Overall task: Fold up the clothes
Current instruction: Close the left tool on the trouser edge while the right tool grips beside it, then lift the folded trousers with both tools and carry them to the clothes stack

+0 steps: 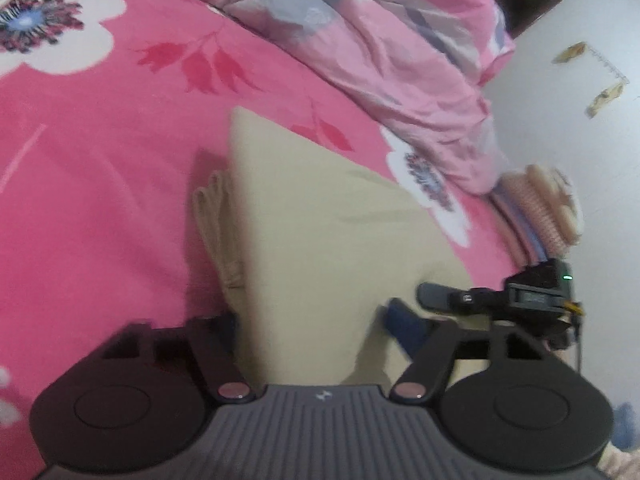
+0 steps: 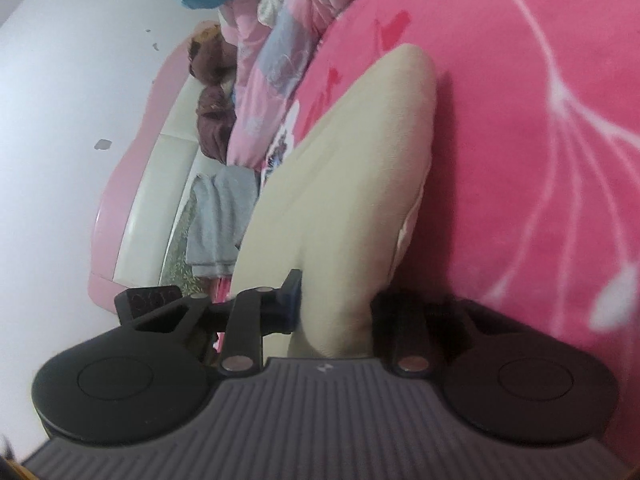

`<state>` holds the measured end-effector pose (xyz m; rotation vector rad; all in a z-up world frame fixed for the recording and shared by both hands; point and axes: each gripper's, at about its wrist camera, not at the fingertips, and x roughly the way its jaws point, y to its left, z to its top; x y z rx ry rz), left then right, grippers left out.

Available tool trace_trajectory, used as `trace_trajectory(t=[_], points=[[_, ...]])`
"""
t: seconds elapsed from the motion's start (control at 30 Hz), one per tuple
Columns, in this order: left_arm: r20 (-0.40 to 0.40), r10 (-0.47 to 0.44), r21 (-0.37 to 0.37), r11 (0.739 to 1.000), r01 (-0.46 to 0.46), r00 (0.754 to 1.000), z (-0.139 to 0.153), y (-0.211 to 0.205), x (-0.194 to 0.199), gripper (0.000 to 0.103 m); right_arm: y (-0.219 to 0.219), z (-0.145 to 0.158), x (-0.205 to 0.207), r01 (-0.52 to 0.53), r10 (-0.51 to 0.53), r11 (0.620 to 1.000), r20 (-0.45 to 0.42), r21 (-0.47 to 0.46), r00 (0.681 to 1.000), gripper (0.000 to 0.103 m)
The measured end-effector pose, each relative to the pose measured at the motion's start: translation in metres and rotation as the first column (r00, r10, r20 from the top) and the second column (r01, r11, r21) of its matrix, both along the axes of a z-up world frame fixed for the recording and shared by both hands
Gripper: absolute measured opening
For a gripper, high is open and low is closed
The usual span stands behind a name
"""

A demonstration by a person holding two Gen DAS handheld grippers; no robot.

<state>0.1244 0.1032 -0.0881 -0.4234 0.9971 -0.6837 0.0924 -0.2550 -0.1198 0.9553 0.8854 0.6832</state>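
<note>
Pinching beige garment [image 1: 320, 216] on pink bedspread [image 1: 100, 160], both tools closed.

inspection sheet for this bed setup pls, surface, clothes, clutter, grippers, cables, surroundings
surface: pink floral bedsheet, lying smooth around the garment.
job's things: beige garment lying on the sheet, partly folded, its near edge between both grippers' fingers.
clutter: rumpled pink quilt at the far side of the bed; grey cloth and brown plush toy by the headboard.
grippers: left gripper has beige fabric between its fingers, contact unclear; right gripper shut on the garment's edge.
cables: nothing seen.
surroundings: white wall with marks; pink and white headboard.
</note>
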Motion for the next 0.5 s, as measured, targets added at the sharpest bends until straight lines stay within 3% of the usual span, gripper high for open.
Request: trace_trajectory(t=[0.1, 0.2, 0.5], points=[[-0.002, 0.019, 0.014, 1.000, -0.019, 1.000, 0.008, 0.003, -0.002, 0.037, 0.001, 0.010, -0.009, 0.017, -0.016, 1.000, 0.047, -0.026, 0.999, 0.021], [0.031, 0.014, 0.037, 0.999, -0.015, 0.999, 0.022, -0.003, -0.008, 0.028, -0.002, 0.021, -0.016, 0.040, -0.037, 0.999, 0.076, -0.036, 0.996, 0.019], [0.098, -0.055, -0.001, 0.998, 0.055, 0.994, 0.064, -0.049, -0.035, 0.026, -0.043, 0.071, -0.064, 0.142, -0.129, 0.988, 0.196, -0.054, 0.972, 0.018]])
